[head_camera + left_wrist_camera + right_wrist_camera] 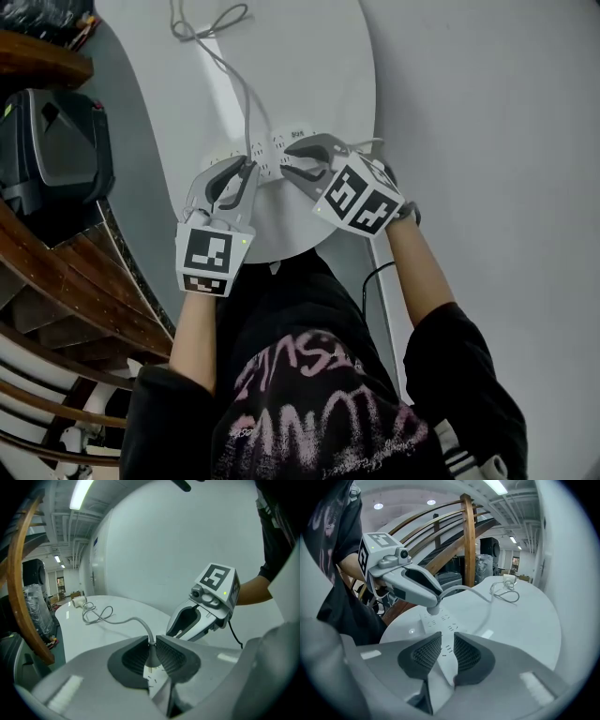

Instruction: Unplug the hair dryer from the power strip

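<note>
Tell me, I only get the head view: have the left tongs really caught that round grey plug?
Observer: Yes; in the left gripper view the left tongs press their pads on both sides of the round grey plug.
Operator: And the other pair?
Observer: The right tongs are open, with the long white plastic power strip showing between their pads.
Operator: Where's the dryer itself?
Observer: The small white hair dryer lies at the white table's far end, past the looped cord.

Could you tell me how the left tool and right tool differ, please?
The left tool is shut on the plug; the right tool is open, gripping nothing. The left tool sits at the plug's socket; the right tool over the power strip's bare sockets. Both point at the strip.
</note>
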`<state>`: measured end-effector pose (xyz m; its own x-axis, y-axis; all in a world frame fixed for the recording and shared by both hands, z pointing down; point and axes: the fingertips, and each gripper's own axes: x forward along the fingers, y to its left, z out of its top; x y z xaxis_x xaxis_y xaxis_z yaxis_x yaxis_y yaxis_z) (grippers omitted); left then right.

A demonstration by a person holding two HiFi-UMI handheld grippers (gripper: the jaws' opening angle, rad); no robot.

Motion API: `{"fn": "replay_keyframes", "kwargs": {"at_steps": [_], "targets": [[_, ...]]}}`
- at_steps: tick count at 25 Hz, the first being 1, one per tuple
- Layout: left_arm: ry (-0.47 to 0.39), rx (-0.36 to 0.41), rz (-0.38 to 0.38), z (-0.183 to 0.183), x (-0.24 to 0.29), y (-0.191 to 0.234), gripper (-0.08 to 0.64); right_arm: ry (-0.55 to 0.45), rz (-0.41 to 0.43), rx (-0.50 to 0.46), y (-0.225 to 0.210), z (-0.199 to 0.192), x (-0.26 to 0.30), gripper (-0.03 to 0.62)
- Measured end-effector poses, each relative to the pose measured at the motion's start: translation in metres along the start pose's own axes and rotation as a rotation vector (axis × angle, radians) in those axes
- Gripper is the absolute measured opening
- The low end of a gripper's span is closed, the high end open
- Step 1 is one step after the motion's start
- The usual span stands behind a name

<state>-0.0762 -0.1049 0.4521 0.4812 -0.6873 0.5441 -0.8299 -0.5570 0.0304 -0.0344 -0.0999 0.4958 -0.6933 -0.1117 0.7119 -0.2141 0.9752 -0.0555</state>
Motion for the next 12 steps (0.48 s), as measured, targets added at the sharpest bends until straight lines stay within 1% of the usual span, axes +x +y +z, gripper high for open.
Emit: {"fn": "replay_keyframes", "kwargs": {"at_steps": [5,8,12], "targets": [[0.031,-0.025,0.006,-0.015,0.002,-0.001,0.063,-0.009,0.007,-0.001,0.003,0.006,-0.003,0.109],[0.045,-0.019,0.006,-0.02,0.003,-0.004,0.064,-0.006,0.006,-0.003,0.005,0.004,-0.002,0.109],[0.089,-0.013,-0.003,-0.032,0.002,-0.004,0.064,0.002,0.016,-0.001,0.01,0.006,0.001,0.11]]}}
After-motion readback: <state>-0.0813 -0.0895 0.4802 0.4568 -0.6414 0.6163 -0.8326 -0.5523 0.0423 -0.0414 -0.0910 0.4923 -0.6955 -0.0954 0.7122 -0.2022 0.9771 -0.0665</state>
